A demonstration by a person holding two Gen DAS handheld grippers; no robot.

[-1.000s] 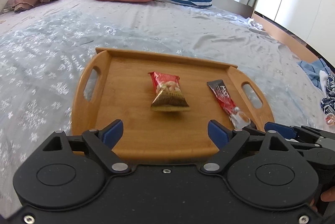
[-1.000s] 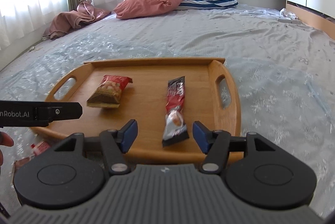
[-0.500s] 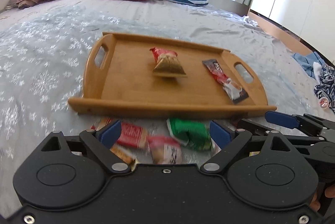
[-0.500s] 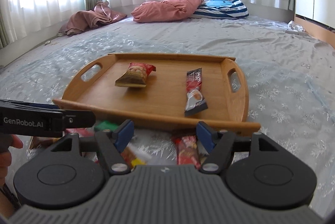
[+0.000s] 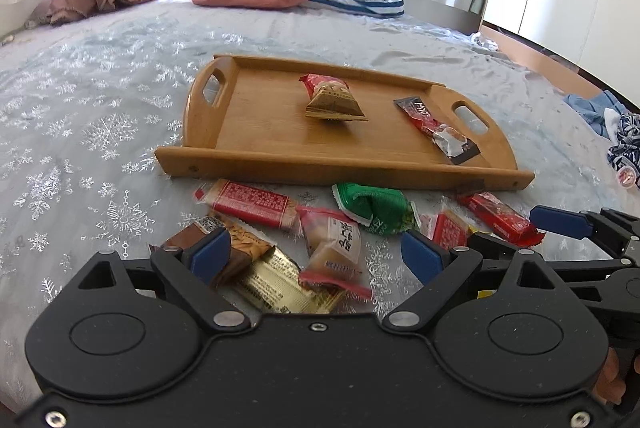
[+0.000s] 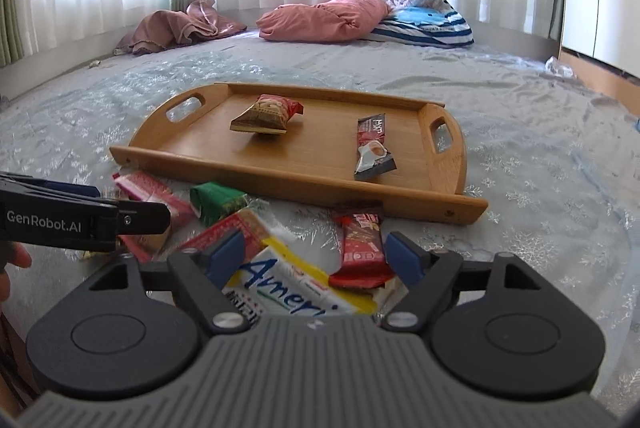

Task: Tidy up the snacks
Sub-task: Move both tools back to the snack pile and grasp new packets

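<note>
Both tongs, left (image 5: 316, 254) and right (image 6: 314, 254), gape wide, holding nothing. Only the right view shows the yellow-edged packet (image 6: 296, 288); only the left view, the gold wrapper (image 5: 276, 284).

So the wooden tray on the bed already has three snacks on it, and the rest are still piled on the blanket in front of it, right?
Not quite: the wooden tray holds two snacks, not three, a red-and-gold packet and a dark slim stick pack. The right wrist view shows this clearly. The rest are indeed still piled on the blanket in front of the tray.
</note>
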